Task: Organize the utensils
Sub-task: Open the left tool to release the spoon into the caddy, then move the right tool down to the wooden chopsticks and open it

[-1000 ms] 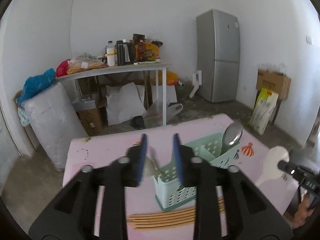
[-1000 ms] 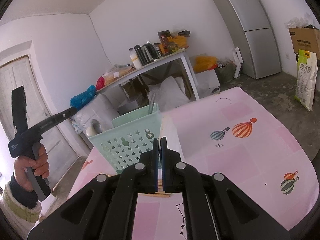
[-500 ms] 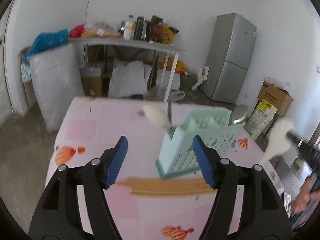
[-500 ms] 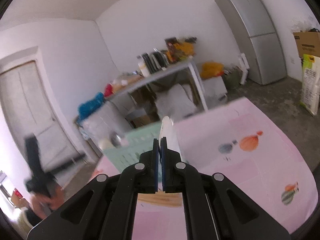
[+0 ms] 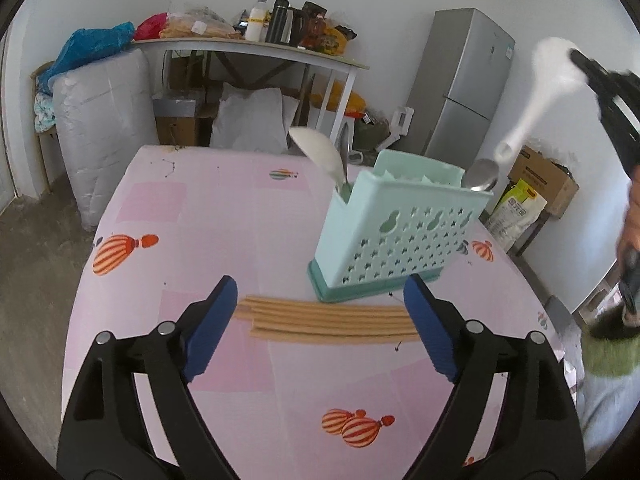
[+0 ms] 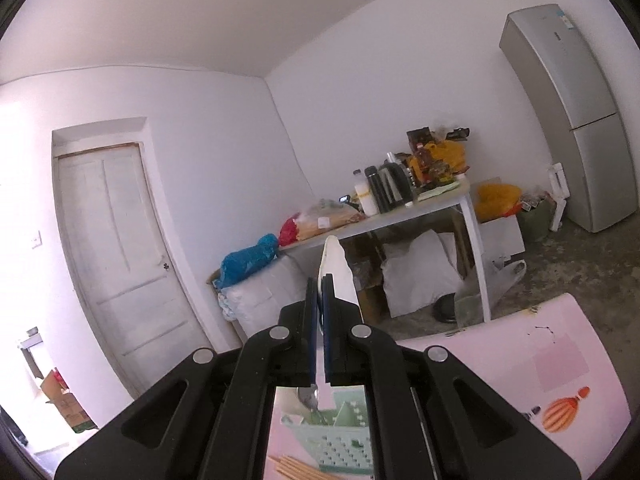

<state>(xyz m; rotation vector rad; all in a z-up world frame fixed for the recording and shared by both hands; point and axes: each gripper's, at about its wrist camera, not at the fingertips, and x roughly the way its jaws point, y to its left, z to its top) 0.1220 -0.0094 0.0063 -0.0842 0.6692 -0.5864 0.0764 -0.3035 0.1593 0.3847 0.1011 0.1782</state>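
Observation:
A mint perforated caddy [image 5: 400,224] stands on the pink table [image 5: 192,208], holding a white spoon [image 5: 320,152] and a metal spoon [image 5: 482,176]. Several wooden chopsticks [image 5: 328,320] lie flat in front of its base. My left gripper [image 5: 319,282] hovers over the chopsticks, its jaws opening wide, with nothing between them. My right gripper [image 6: 319,280] is shut on the handle of another white spoon [image 6: 338,272], held level high above the caddy [image 6: 336,440]. In the left wrist view that spoon [image 5: 552,64] hangs at upper right.
A person's hand and green sleeve [image 5: 612,352] are at the table's right edge. Behind stand a cluttered white side table [image 5: 256,46], a grey fridge [image 5: 464,84], a wrapped bundle [image 5: 100,120], a cardboard box [image 5: 552,180] and a door [image 6: 116,248].
The left gripper spread from nearly closed to wide open and sank toward the chopsticks. The right gripper rose with the white spoon, so the caddy dropped low in its view.

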